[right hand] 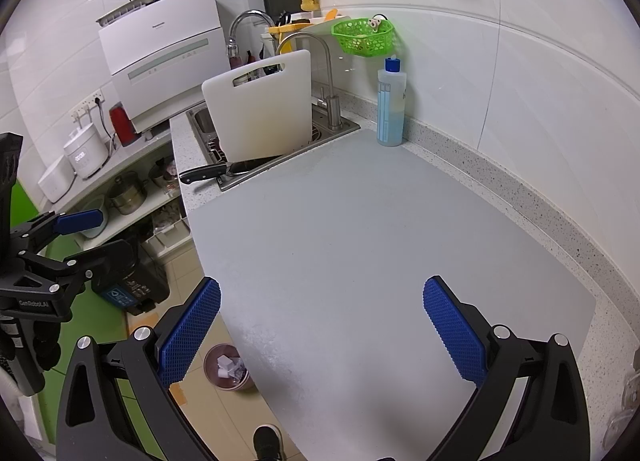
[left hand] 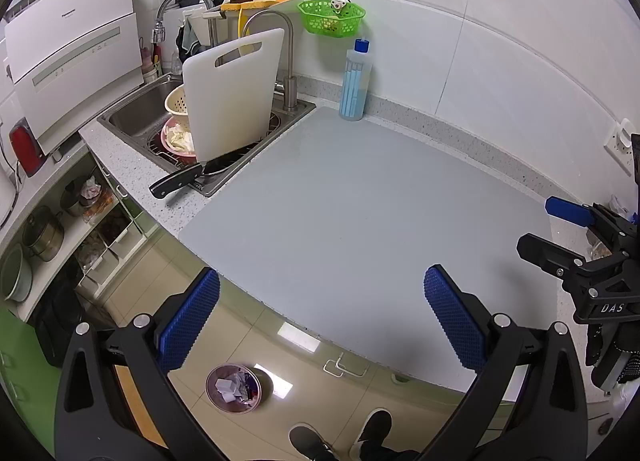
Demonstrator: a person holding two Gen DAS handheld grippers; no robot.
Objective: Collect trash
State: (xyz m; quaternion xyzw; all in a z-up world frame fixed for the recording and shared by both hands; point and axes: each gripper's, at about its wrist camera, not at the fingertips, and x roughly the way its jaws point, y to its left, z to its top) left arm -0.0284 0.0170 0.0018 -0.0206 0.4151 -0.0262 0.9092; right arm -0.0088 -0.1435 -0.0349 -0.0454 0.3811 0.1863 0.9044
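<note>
A small trash bin (left hand: 234, 388) stands on the floor below the counter edge, holding white paper scraps and wrappers; it also shows in the right wrist view (right hand: 228, 368). My left gripper (left hand: 322, 315) is open and empty, held over the counter's front edge above the bin. My right gripper (right hand: 322, 327) is open and empty over the grey mat (right hand: 380, 229). The grey mat (left hand: 360, 213) shows no trash on it. Each gripper appears in the other's view: the right one (left hand: 576, 233) and the left one (right hand: 68, 237), both open.
A sink (left hand: 132, 113) at the back left holds a leaning white cutting board (left hand: 234, 97), a colander and a plate. A black-handled knife (left hand: 176, 183) lies on the sink rim. A blue-capped bottle (left hand: 355, 81) stands by the wall under a green basket (left hand: 331, 17). Shelves with pots sit lower left.
</note>
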